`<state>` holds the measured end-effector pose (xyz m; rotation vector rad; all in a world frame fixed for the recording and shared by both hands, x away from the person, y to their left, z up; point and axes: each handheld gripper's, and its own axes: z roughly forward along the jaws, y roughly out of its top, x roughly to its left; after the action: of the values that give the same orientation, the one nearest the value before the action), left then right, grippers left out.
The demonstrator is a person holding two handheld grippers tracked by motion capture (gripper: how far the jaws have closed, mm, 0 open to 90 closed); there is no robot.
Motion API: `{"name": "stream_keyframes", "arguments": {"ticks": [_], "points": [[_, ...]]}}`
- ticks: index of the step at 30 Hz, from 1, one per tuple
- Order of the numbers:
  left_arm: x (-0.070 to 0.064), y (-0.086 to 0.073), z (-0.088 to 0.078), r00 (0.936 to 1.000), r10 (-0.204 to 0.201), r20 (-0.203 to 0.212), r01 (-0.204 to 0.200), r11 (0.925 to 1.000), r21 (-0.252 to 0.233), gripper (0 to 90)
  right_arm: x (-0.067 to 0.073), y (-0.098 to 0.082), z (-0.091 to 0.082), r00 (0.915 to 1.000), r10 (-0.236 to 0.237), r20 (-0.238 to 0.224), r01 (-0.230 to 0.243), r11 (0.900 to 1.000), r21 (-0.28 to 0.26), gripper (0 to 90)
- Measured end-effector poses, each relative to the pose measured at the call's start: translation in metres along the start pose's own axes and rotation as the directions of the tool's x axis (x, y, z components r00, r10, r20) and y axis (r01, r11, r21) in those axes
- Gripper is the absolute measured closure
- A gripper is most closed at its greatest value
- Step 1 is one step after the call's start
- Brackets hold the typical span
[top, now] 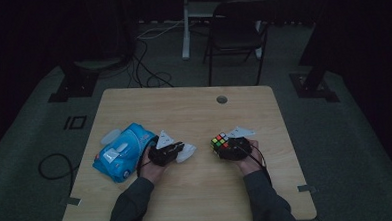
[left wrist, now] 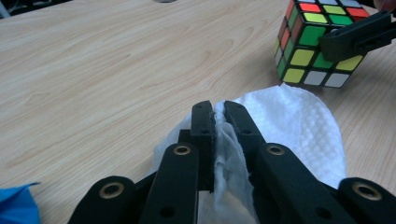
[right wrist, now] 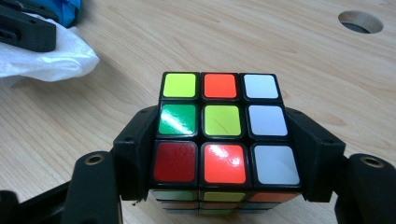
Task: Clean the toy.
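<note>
Left claw clamped on white wipe, right claw clamped on puzzle cube — wooden table

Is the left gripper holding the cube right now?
No, the left gripper is shut on a white wipe; the cube sits in the right gripper.

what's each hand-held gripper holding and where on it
Left hand-held gripper pinches the white wipe by a bunched edge. Right hand-held gripper clamps the puzzle cube on two opposite side faces.
</note>
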<state>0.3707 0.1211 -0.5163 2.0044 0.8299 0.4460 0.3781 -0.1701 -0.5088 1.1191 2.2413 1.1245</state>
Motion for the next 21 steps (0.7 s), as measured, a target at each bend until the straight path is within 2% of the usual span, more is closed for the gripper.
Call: {"name": "stream_keyframes", "arguments": {"ticks": [21], "points": [[0.01, -0.016, 0.001, 0.9988, -0.032, -0.039, 0.033, 0.9989, 0.033, 83.8, -0.002, -0.011, 0.006, 0.9999, 0.015, 0.004, -0.016, 0.999, 0.033, 34.1]]}}
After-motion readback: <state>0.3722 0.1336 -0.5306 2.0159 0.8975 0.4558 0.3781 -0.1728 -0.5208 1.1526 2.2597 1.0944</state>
